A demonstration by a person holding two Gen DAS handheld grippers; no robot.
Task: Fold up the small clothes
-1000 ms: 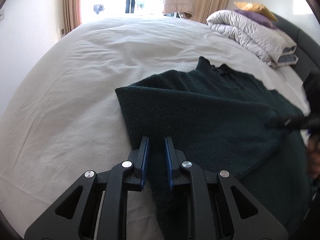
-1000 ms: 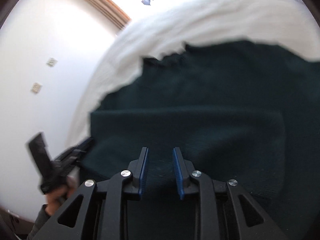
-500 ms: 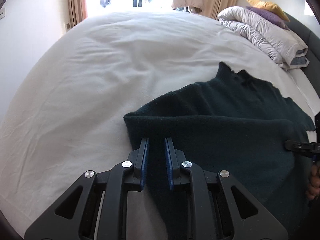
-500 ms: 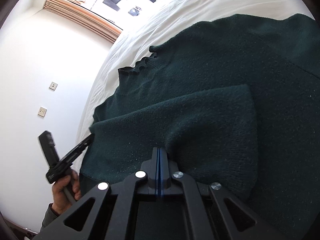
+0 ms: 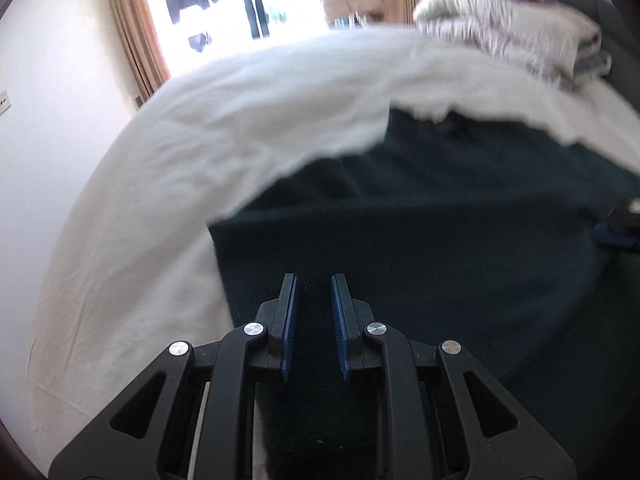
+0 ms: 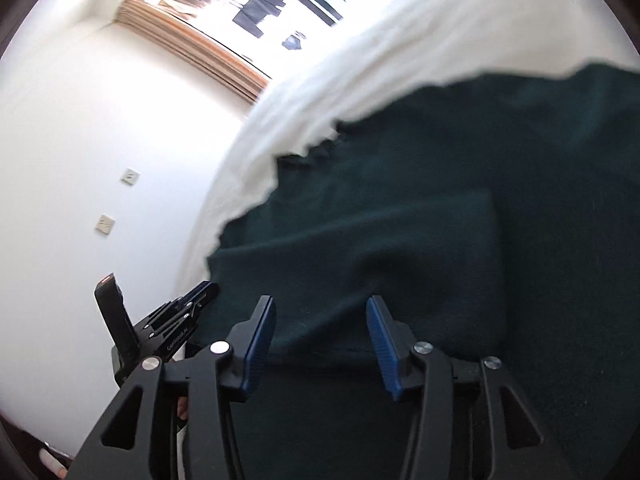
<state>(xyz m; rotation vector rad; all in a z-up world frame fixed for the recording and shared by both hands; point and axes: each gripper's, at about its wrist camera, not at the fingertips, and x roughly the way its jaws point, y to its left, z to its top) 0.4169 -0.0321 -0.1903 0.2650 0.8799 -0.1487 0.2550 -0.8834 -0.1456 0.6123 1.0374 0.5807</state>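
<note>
Claw (image 6: 320, 344) over fuzzy knit sweater (image 6: 420, 240)

A home bedroom: a white-sheeted bed (image 5: 200, 168), folded duvets (image 5: 508, 28), curtains (image 5: 132, 28) by a bright window (image 5: 240, 4).

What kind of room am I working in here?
Most likely a bedroom: the sweater lies on a white-sheeted bed, a folded duvet is piled at its far end, and a curtained window is behind.
</note>
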